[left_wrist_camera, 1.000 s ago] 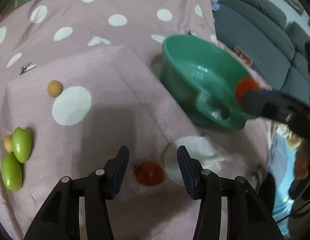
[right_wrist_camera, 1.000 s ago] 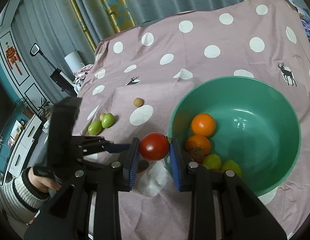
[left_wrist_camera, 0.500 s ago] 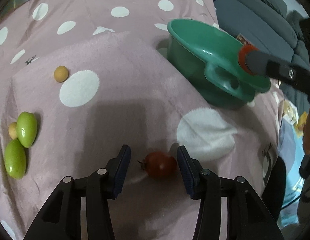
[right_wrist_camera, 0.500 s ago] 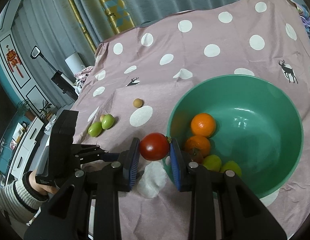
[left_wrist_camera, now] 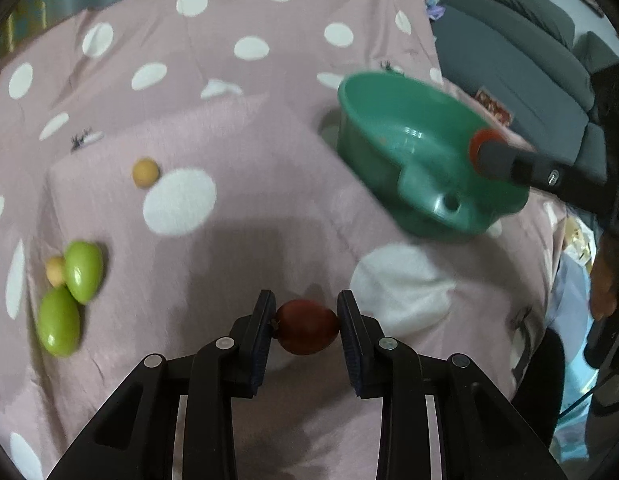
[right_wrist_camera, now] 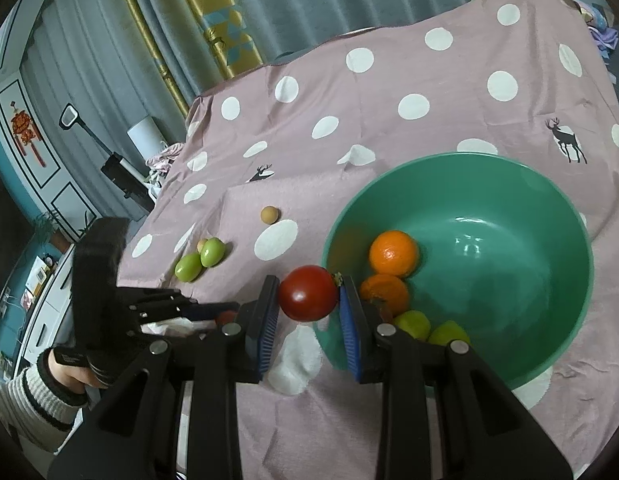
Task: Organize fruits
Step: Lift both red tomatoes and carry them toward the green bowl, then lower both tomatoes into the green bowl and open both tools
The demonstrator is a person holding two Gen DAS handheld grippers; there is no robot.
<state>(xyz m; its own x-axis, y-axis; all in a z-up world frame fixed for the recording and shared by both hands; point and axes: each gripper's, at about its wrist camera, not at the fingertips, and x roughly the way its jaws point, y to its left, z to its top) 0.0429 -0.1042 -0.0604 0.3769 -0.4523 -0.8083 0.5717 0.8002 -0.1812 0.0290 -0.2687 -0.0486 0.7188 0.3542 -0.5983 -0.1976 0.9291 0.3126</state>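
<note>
On the pink dotted cloth [left_wrist_camera: 269, 152], the left gripper [left_wrist_camera: 305, 326] has just closed on a dark tomato [left_wrist_camera: 306, 327]; the right gripper [right_wrist_camera: 308, 300] clamps a red tomato [right_wrist_camera: 308, 293] at the green basin [right_wrist_camera: 509, 184] rim

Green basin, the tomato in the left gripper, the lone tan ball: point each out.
green basin [right_wrist_camera: 509, 184]: right wrist view, bare far rim.
tomato [left_wrist_camera: 306, 327]: left wrist view, middle of its skin, between the pads.
tan ball [left_wrist_camera: 145, 173]: left wrist view, its centre.

Both grippers, left gripper [left_wrist_camera: 306, 330] and right gripper [right_wrist_camera: 308, 308], have black frames, silver screws and ribbed blue pads; a striped white knit sleeve [right_wrist_camera: 27, 400] sits behind the left one.
</note>
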